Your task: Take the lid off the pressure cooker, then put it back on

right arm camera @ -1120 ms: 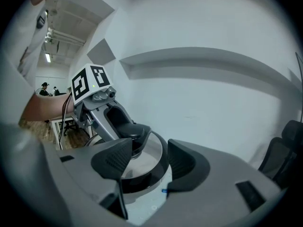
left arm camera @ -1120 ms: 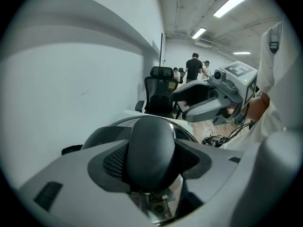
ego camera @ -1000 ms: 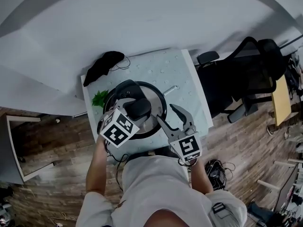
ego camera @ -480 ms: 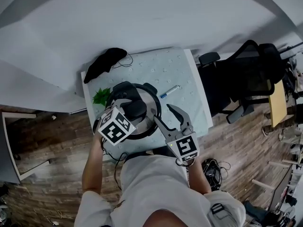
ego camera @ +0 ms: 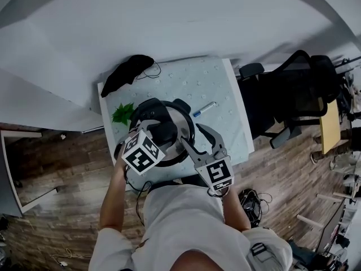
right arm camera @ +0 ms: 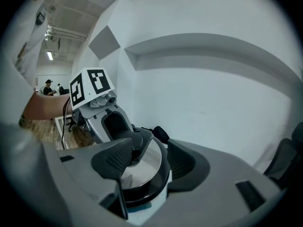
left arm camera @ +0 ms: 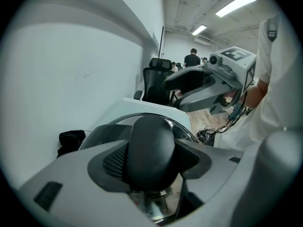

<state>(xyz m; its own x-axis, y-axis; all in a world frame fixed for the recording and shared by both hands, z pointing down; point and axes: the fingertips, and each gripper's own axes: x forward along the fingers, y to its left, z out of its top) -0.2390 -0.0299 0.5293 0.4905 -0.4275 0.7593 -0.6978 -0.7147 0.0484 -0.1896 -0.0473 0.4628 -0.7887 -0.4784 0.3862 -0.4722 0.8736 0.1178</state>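
Note:
The pressure cooker (ego camera: 148,110) stands on the table's near left part, its steel lid (ego camera: 181,119) on top with a black knob (ego camera: 164,131). My left gripper (ego camera: 158,130) is shut on that knob; in the left gripper view the knob (left arm camera: 150,148) fills the space between the fingers. My right gripper (ego camera: 204,138) hangs open just right of the cooker, touching nothing. In the right gripper view the lid (right arm camera: 142,167) lies beyond the open fingers, with the left gripper (right arm camera: 135,143) on it.
The pale table (ego camera: 192,83) stands against a white wall. A black cloth (ego camera: 127,72) lies at its far left, a green plant sprig (ego camera: 122,113) beside the cooker, a blue pen (ego camera: 203,109) to the right. A black office chair (ego camera: 287,95) stands right of the table.
My right gripper has edged a little left toward the cooker. The left gripper has stayed shut on the knob, and the lid has not visibly moved.

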